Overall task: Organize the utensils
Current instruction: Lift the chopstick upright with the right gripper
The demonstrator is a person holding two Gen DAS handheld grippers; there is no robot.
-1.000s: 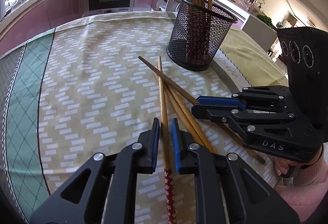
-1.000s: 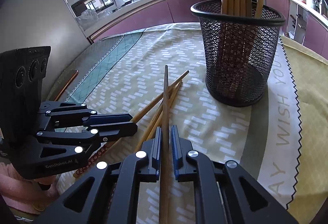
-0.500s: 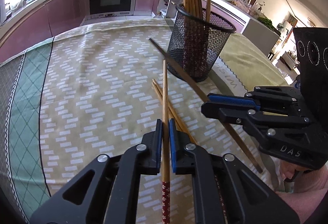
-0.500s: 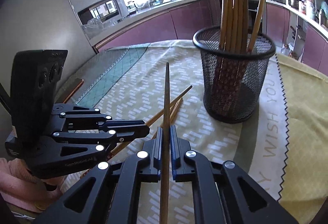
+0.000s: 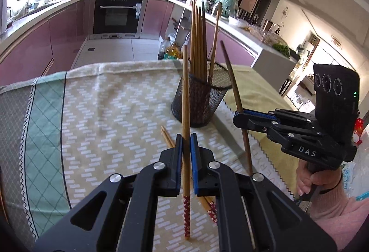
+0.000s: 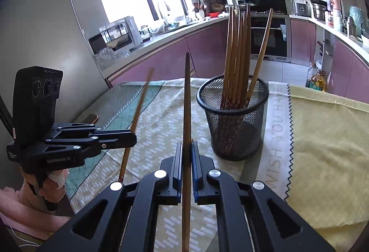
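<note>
My left gripper [image 5: 186, 136] is shut on a wooden chopstick [image 5: 185, 95] with a red patterned end, held upright above the table. My right gripper [image 6: 186, 144] is shut on a darker chopstick [image 6: 186, 102], also raised and tilted. Each gripper shows in the other's view: the right one [image 5: 239, 114] and the left one [image 6: 132, 136]. A black mesh cup [image 5: 201, 99] with several chopsticks standing in it sits just beyond both grippers; it also shows in the right wrist view [image 6: 235, 118]. Two loose chopsticks [image 5: 167, 137] lie on the cloth under my left gripper.
The table carries a patterned tan and green cloth [image 5: 103, 113] and a yellow cloth [image 6: 322, 148] with lettering. A phone-like object [image 6: 91, 117] lies near the left table edge. Kitchen counters and an oven [image 5: 120, 14] stand behind.
Both grippers have lifted their chopsticks off the table and tilted them from flat towards upright, nearer the mesh cup. Two chopsticks stay on the cloth.
</note>
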